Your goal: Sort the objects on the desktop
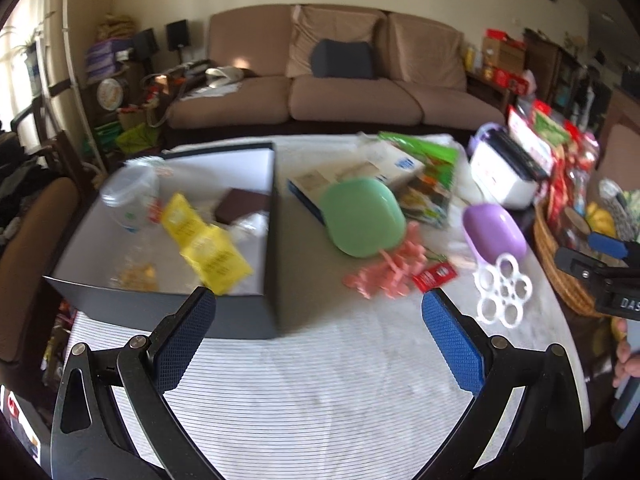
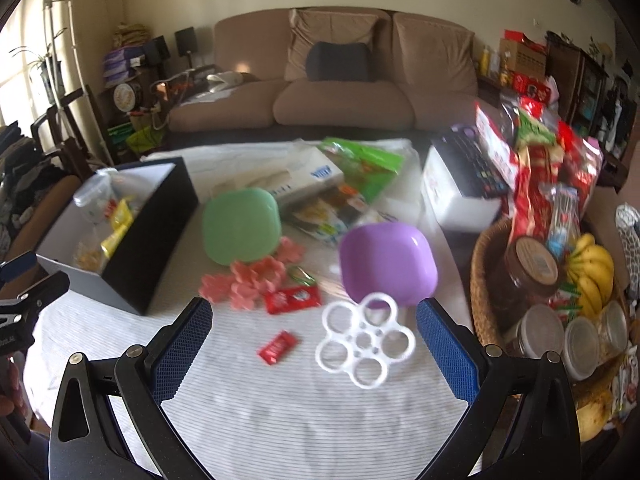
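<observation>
white ring holder (image 2: 365,340) lies before purple bowl (image 2: 386,258), beside basket (image 2: 480,280).

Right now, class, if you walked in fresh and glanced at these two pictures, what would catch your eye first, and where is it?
Mid-table, the green bowl and purple bowl lie tipped, with pink flower-shaped pieces below the green one. A white ringed plastic holder lies nearest the open right gripper. Left stands the dark open box holding yellow packets.
</observation>
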### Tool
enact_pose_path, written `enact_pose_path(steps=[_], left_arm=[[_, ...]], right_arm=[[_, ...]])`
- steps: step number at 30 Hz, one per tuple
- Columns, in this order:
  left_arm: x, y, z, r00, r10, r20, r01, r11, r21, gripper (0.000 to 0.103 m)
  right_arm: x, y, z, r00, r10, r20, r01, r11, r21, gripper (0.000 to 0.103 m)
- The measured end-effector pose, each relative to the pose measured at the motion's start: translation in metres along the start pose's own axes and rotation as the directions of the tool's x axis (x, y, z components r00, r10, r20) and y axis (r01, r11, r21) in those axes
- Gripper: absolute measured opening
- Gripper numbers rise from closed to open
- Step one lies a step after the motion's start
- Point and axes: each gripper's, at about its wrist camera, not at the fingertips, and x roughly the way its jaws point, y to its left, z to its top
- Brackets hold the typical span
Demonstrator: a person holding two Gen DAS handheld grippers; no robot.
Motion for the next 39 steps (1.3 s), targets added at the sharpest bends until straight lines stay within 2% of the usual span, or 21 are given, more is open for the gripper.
enact_pose_path(steps=[6, 11, 20, 26, 31, 39], left_arm=[[0.037, -0.031, -0.018, 0.998, -0.049, -0.039, 0.05, 0.998, 0.042, 0.103], [0.065, -0.048, -0.015, 0.996, -0.072, -0.057, 0.075, 0.996, 0.044, 0.103], [0.115, -0.066, 0.013, 0.996, -0.058, -0.067, 0.061, 0.996, 0.058, 0.103], [0.148, -0.068, 0.021, 0.995, -0.058, -0.079, 0.062, 0.997, 0.044, 0.103], [0.176, -0.061, 0.029, 0.995, -0.027, -0.093, 0.029, 0.999, 0.022, 0.103], [0.213, -0.05, 0.043, 0.991, 0.054, -0.125, -0.055, 0.998, 0.0, 0.103]], right_arm=[[0.025, -0.033, -0.033, 1.0, 0.001, -0.004, -0.001, 0.999, 0.032, 0.103], [0.042, -0.054, -0.052, 1.0, -0.011, 0.006, 0.011, 0.998, 0.055, 0.103], [0.075, -0.077, -0.053, 1.0, 0.006, -0.017, -0.005, 0.998, 0.058, 0.103], [0.094, -0.101, -0.056, 0.997, 0.054, -0.058, -0.045, 0.989, 0.139, 0.103], [0.094, -0.105, -0.055, 0.995, 0.085, -0.051, -0.076, 0.984, 0.162, 0.103], [0.101, -0.094, -0.055, 0.992, 0.1, -0.082, -0.09, 0.988, 0.126, 0.103]])
